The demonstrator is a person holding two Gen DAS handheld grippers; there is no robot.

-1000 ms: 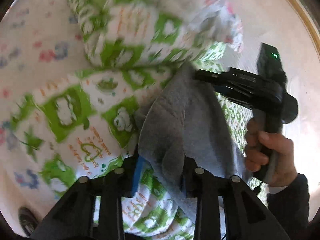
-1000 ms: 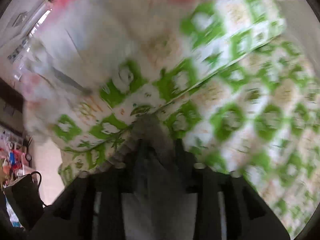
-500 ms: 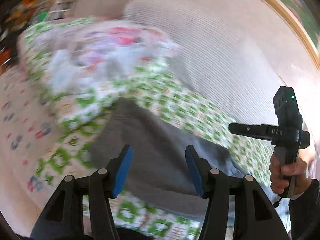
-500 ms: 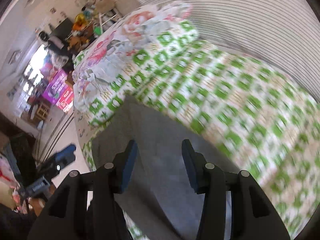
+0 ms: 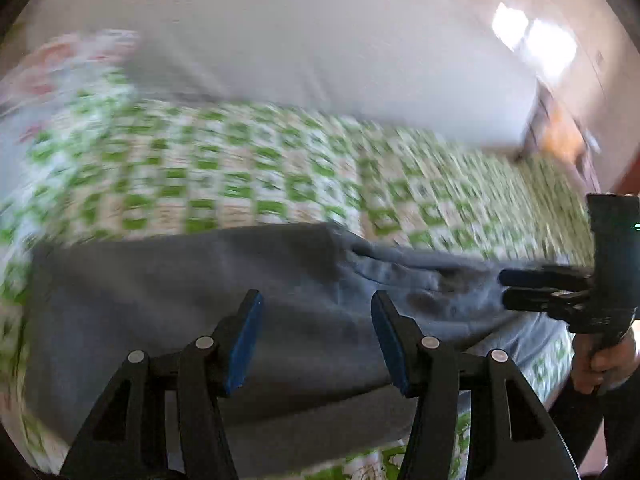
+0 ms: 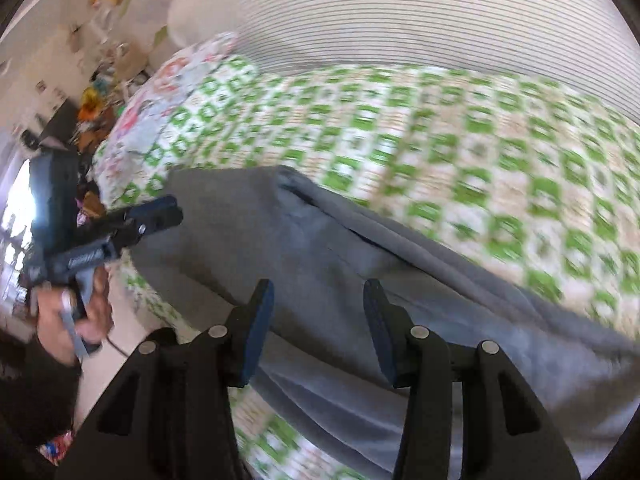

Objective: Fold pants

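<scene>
Your left gripper (image 5: 316, 336) and right gripper (image 6: 318, 324) both gaped wide, holding nothing, just above the soft grey fleece pants (image 5: 200, 300), which lay long and creased along the bed's near edge. Beyond them spread the green-checked quilt (image 6: 440, 140), then a ribbed pale headboard (image 6: 400, 12).

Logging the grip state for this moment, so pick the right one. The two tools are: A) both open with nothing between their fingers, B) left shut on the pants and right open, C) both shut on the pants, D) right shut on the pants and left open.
A: the left tool and right tool both gape above the gray pants, gripping nothing.
</scene>
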